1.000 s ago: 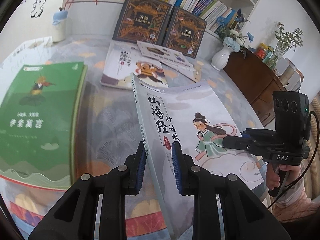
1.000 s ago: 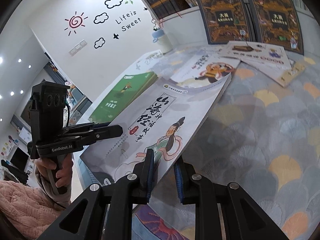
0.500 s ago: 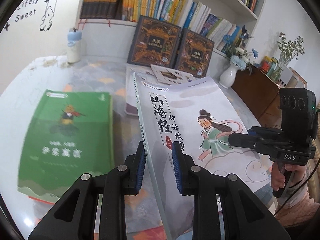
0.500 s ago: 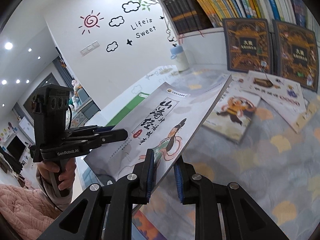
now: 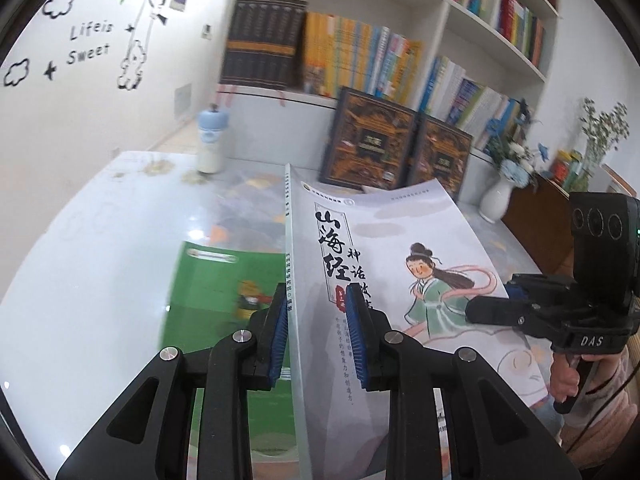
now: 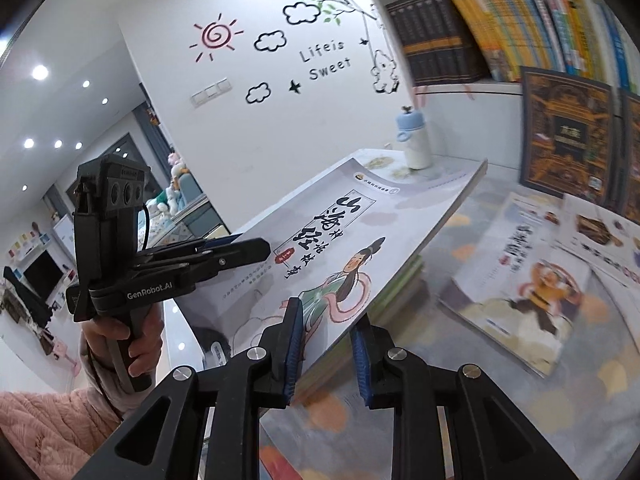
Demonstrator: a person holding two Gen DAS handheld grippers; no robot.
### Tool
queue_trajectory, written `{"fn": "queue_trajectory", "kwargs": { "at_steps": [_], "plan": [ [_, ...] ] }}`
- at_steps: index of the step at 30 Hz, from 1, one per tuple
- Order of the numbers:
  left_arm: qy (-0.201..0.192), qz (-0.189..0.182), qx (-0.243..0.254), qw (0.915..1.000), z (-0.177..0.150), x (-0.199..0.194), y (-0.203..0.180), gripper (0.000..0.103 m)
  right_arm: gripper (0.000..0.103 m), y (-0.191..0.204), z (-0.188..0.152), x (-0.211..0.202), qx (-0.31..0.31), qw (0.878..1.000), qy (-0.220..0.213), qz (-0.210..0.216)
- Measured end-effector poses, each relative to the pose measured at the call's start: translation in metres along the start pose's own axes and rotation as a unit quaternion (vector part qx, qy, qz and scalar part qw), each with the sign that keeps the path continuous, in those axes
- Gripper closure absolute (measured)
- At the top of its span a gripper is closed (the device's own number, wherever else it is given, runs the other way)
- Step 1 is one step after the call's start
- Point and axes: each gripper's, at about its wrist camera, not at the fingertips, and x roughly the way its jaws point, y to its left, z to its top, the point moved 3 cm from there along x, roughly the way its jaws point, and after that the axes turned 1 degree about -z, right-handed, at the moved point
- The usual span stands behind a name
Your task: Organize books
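**White storybook held off the table between both claws**

A white paperback storybook point(image 5: 400, 240) with black brush lettering and a drawn figure in green robes is held tilted in the air, clear of the table with the fan-patterned cloth point(image 6: 520, 400). Its spine is clamped between the blue ribbed pads of the left gripper point(image 5: 317, 296). The opposite long edge lies between the pads of the right gripper point(image 6: 327, 316), whose jaws are opening slightly, though the pads are seen against the cover.

Only the left wrist view shows a glossy green book point(image 5: 224, 280) lying flat below and left of the storybook. Beyond the storybook's far right corner, the same view shows a white vase of pale flowers point(image 5: 496, 196) on a wooden cabinet. Only the right wrist view shows the thin illustrated books point(image 6: 520, 288) spread flat on the cloth to the storybook's right. It also shows the hand point(image 6: 120, 332) and fuzzy pink sleeve point(image 6: 40, 420) behind the left gripper.

Both views show a white bottle with a pale blue cap point(image 5: 212, 140) beyond the storybook's far end. Two dark ornate hardbacks point(image 5: 372, 140) are propped upright there against the white bookshelf point(image 5: 434, 52).

The storybook's near end is cut off by the frame, and much of the green book is hidden beneath it. The shelved spines and flat covers are blurred, so their titles cannot be read.
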Motion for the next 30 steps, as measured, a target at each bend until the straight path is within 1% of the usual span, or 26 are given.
{"fn": "queue_trajectory", "kwargs": {
  "at_steps": [6,11,14,20,30],
  "plan": [
    [0.006,0.021,-0.028,0.9994,-0.009,0.007,0.039,0.079,0.080,0.013,0.008,0.041,-0.012,1.000,0.022,0.006],
    [0.014,0.023,-0.047,0.9985,-0.017,0.016,0.062,0.079,0.080,0.015,0.005,0.073,-0.008,0.999,0.047,0.011],
    [0.021,0.026,-0.053,0.9981,-0.023,0.020,0.071,0.079,0.080,0.013,0.002,0.089,-0.001,0.998,0.061,0.015],
    [0.037,0.029,-0.059,0.9972,-0.032,0.031,0.080,0.079,0.080,0.008,-0.002,0.108,0.006,0.997,0.077,0.011],
    [0.047,0.031,-0.072,0.9958,-0.042,0.037,0.089,0.078,0.080,0.006,-0.007,0.124,0.012,0.996,0.093,0.010]
  ]
}}
